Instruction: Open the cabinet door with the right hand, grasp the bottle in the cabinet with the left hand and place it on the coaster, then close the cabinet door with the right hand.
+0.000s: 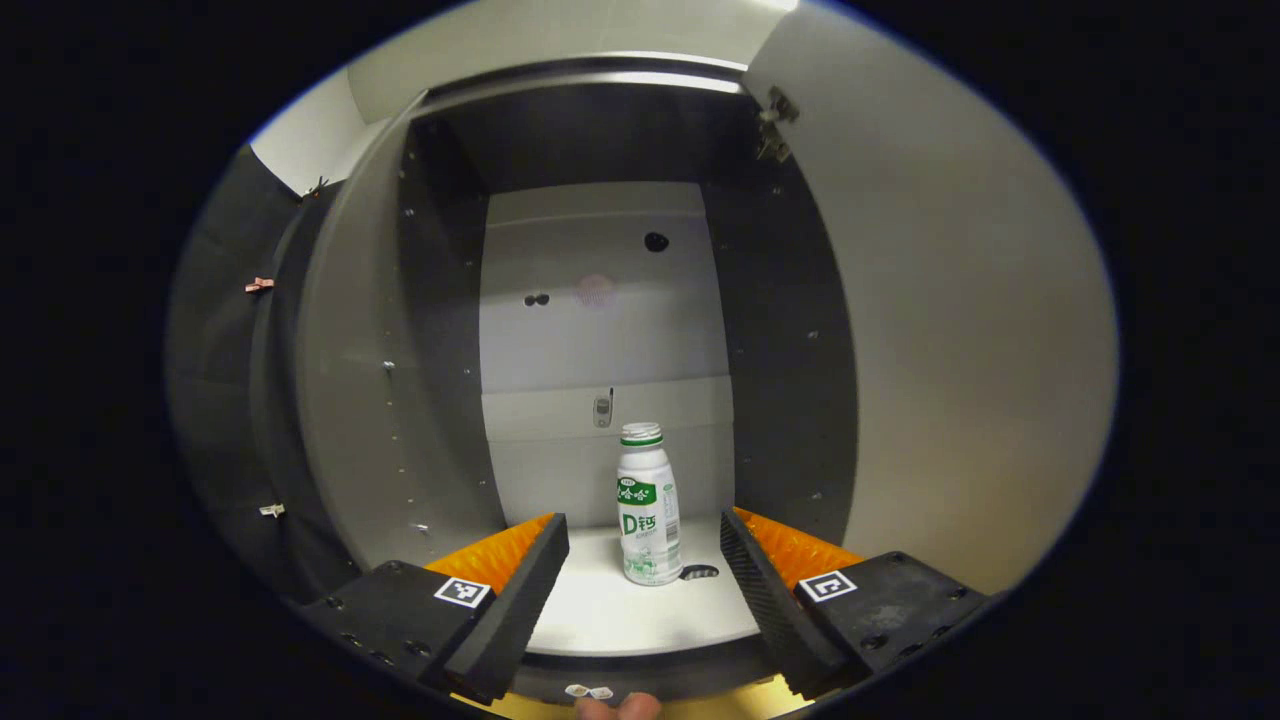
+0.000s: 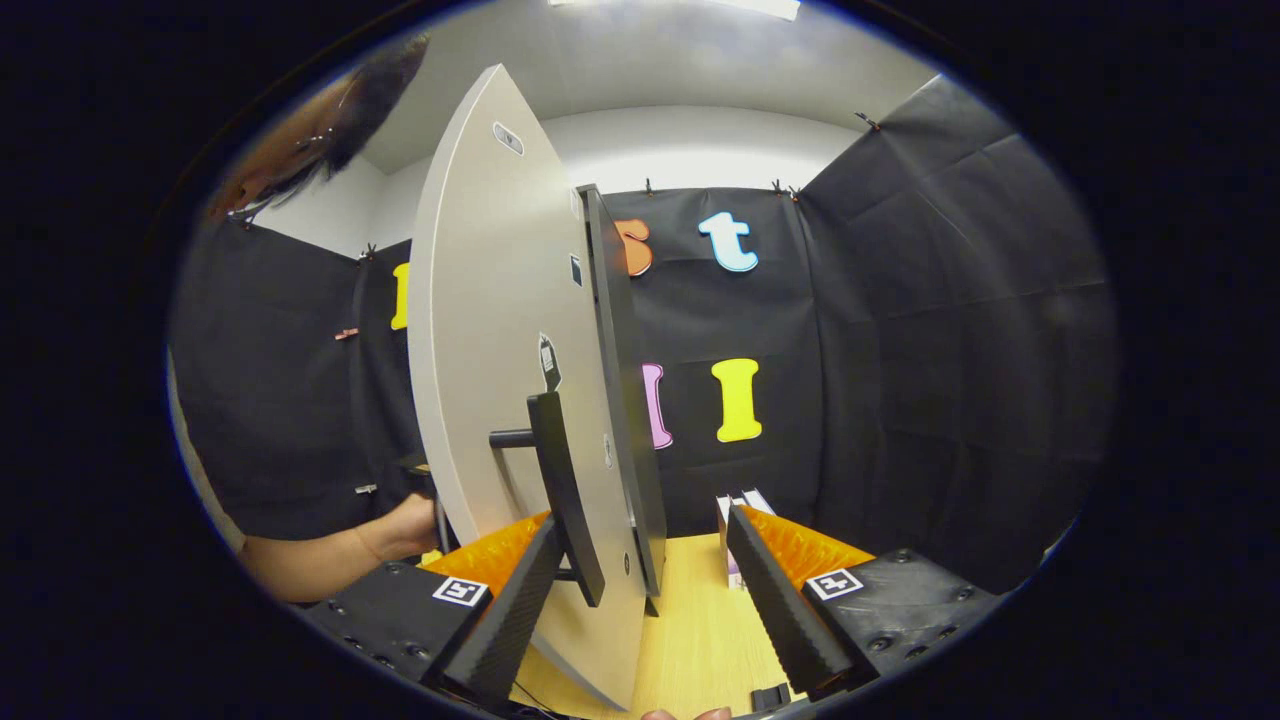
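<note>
1. In your left gripper view there is one white plastic bottle with a green label (image 1: 648,505), upright on the pale floor of the open grey cabinet (image 1: 600,330), near its front.
2. Your left tongs (image 1: 643,585) are spread open, empty, with the bottle beyond the gap between them and nothing between.
3. In your right gripper view, one grey cabinet door (image 2: 500,400) stands swung open, edge-on.
4. Its one dark bar handle (image 2: 562,490) sits just beside the left finger of your right tongs (image 2: 640,590), which are open and grip nothing.
5. One light wooden worktop (image 2: 700,620) lies below; a forearm and hand (image 2: 400,535) show behind the door.
</note>
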### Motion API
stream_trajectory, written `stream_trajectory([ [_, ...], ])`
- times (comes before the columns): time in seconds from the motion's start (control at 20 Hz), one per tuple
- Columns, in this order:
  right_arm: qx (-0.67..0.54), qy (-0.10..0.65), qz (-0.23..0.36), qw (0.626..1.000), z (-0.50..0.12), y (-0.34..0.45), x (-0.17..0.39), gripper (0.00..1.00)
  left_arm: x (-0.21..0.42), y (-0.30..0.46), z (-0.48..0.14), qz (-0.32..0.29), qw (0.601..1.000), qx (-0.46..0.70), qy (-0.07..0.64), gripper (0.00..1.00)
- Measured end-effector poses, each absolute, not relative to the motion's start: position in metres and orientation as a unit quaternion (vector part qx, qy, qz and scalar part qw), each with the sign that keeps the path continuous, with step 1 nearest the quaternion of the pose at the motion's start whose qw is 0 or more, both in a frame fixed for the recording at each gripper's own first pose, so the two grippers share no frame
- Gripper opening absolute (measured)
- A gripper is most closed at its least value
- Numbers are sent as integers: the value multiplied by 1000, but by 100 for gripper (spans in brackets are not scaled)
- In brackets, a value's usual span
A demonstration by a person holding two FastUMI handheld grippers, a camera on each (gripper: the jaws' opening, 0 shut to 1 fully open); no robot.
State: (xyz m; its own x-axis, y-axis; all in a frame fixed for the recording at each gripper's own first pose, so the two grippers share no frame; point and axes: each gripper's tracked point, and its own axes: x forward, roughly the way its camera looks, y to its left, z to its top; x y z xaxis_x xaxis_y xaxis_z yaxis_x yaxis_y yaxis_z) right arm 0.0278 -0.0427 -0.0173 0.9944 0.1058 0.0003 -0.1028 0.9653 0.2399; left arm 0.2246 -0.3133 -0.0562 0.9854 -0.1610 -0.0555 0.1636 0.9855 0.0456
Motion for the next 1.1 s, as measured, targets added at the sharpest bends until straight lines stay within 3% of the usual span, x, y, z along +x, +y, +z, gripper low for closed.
stream_trajectory([
  [0.25,134,-3,58,989,-7,-60,18,99,297,-322,-92,-55,997,32,44,96],
  [0.7,119,-24,-59,991,-15,-137,32,98,367,-347,-105,-72,996,50,22,95],
  [0.85,84,-28,-80,993,-17,-140,31,97,361,-354,-105,-102,993,51,26,74],
  [1.1,66,-20,-97,993,-18,-132,21,97,329,-337,-85,-120,992,25,28,72],
])
